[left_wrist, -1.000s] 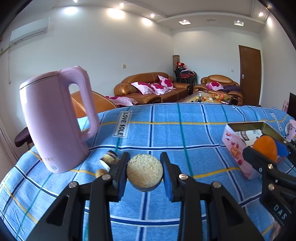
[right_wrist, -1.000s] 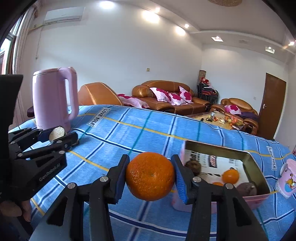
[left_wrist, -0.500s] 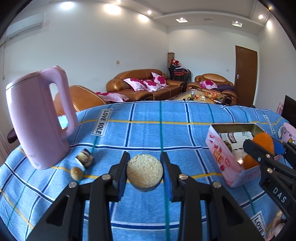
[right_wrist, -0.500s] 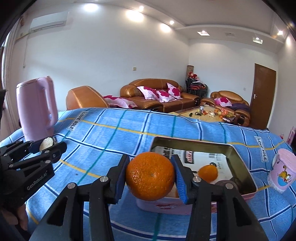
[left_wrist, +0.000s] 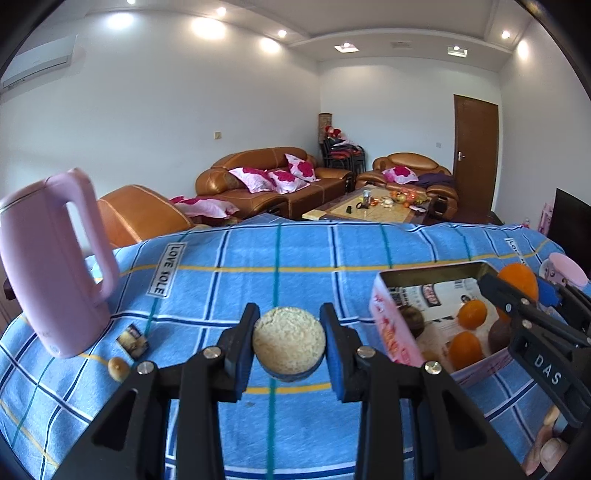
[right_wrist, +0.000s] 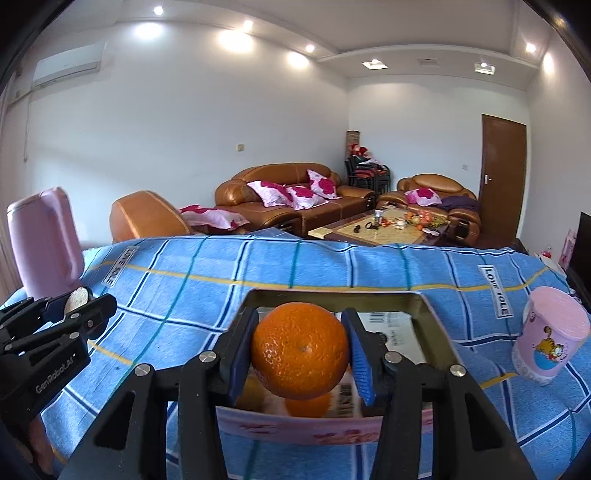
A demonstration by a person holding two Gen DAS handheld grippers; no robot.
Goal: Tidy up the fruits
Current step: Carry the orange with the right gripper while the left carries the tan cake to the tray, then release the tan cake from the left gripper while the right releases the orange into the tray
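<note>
Orange, clamped by right gripper, now carried over tin; left gripper grips cake; left view shows three oranges inside, possibly more.

Both wrist views I'm reading are bright and evenly lit. The light comes from recessed ceiling spotlights, which bloom slightly on the white wall. Shadows on the blue checked cloth are soft. Fisheye bowing is strong, with black vignette corners. The pink box front edge looks smeared; the centre is sharp.
</note>
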